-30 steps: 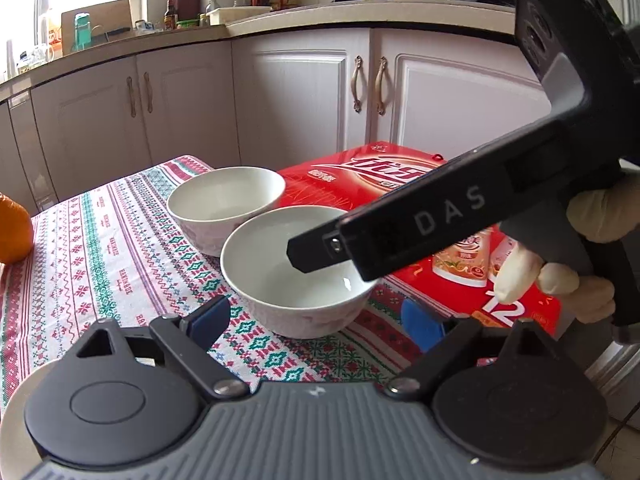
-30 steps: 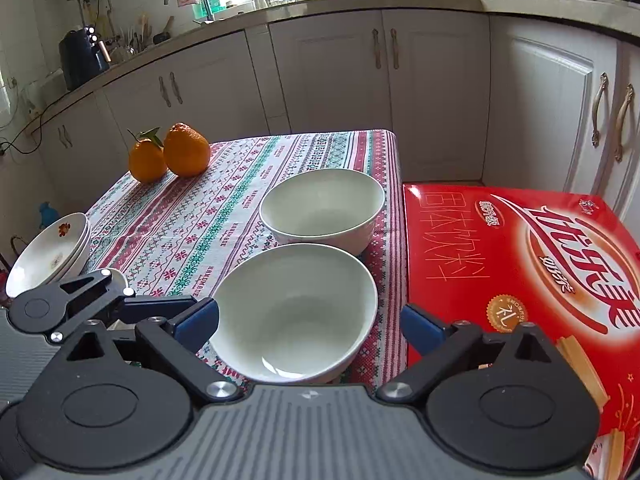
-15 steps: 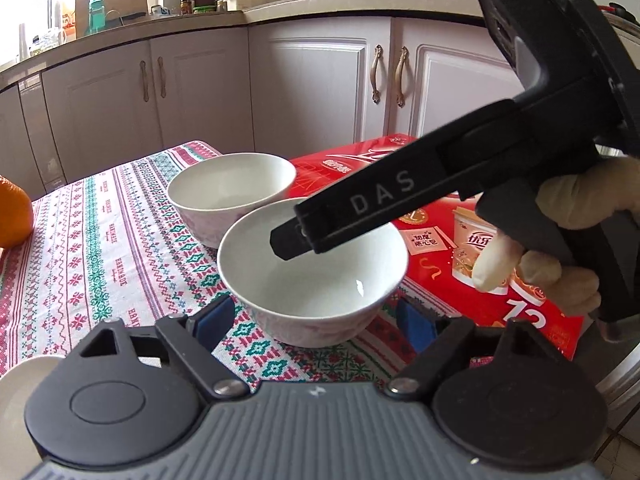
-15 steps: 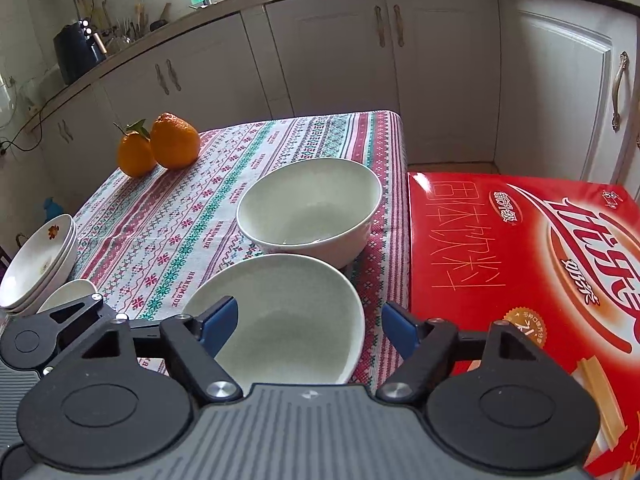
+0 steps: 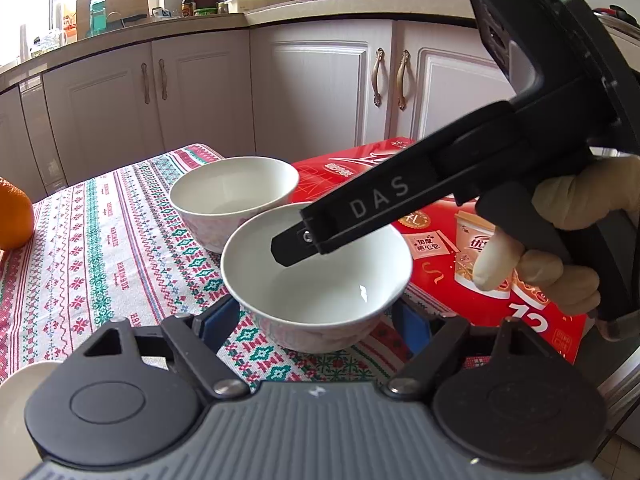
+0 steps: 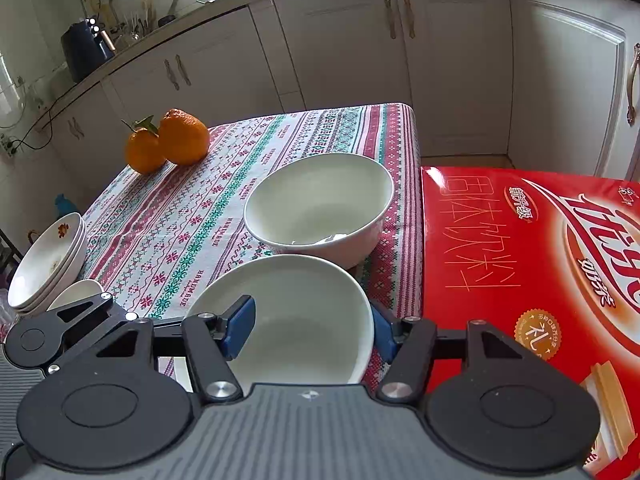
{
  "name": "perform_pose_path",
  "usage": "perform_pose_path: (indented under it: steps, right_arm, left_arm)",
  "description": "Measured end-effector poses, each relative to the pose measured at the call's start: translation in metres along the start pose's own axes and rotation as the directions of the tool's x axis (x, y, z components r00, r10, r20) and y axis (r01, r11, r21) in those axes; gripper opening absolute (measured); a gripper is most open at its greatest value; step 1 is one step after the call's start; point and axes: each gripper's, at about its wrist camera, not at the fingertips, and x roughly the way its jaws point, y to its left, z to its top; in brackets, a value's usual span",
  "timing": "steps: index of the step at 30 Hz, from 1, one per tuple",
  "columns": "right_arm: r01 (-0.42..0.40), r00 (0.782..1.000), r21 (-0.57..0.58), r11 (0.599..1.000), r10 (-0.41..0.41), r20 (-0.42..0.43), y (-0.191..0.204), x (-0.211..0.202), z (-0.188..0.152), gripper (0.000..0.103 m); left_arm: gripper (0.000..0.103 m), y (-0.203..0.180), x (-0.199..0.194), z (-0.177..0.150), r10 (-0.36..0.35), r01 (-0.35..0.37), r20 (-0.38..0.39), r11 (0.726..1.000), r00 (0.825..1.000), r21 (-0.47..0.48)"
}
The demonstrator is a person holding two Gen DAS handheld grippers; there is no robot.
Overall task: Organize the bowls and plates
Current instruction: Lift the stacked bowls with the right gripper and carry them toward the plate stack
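Right gripper: blue pads closed on the near white ceramic bowl. Left pad sits inside the bowl against its wall, right pad outside the rim; jaws have just finished closing on it. In the left wrist view the same gripper's black finger reaches down into that bowl, held by a pale gloved hand.

Left gripper: jaws part open and have just been narrowing. Its blue pads stand to either side of the near bowl low at its base; whether they touch it I cannot tell.

Far white ceramic bowl stands upright just behind the near one, the two very close, on the desk with the red, green and white patterned cloth. Both bowls sit near the cloth's right edge.

Stack of shallow white plates with a small flower print at the left edge in the right wrist view, tilted in that view.

Two oranges touching each other at the desk's far left corner, one with a green leaf.

Large red printed carton lies flat just beside the desk on the right.

White kitchen cabinets behind.
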Motion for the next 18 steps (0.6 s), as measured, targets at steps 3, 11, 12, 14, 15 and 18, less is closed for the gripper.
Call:
perform_pose_path:
  steps: [3,11,12,14,15,18]
  right_arm:
    - [-0.006,1.000,0.010,1.000,0.006,-0.006,0.000,-0.001,-0.001,0.066]
    - [-0.019,1.000,0.033,0.999,0.019,-0.013,0.008,-0.015,-0.007,0.066]
    - [-0.020,1.000,0.036,0.999,0.021,-0.014,0.009,-0.018,-0.007,0.066]
    - [-0.018,1.000,0.034,0.999,0.019,-0.015,0.014,-0.023,-0.008,0.066]
    - [-0.016,1.000,0.030,0.999,0.016,-0.015,0.017,-0.026,-0.008,0.066]
    - [-0.014,1.000,0.024,1.000,0.015,-0.010,0.024,-0.034,-0.009,0.066]
  left_arm:
    - [0.083,-0.001,-0.002,0.001,-0.004,0.004,-0.006,1.000,1.000,0.009]
    - [0.083,0.000,-0.018,0.002,-0.027,0.028,-0.007,0.997,1.000,0.071]
    - [0.083,-0.001,-0.021,0.002,-0.031,0.032,-0.008,0.996,0.999,0.077]
    - [0.083,-0.001,-0.028,0.003,-0.037,0.038,-0.008,0.996,0.999,0.085]
    - [0.083,-0.001,-0.031,0.003,-0.041,0.041,-0.006,0.995,0.999,0.090]
    - [0.083,-0.001,-0.042,0.004,-0.049,0.049,0.000,0.994,0.999,0.101]
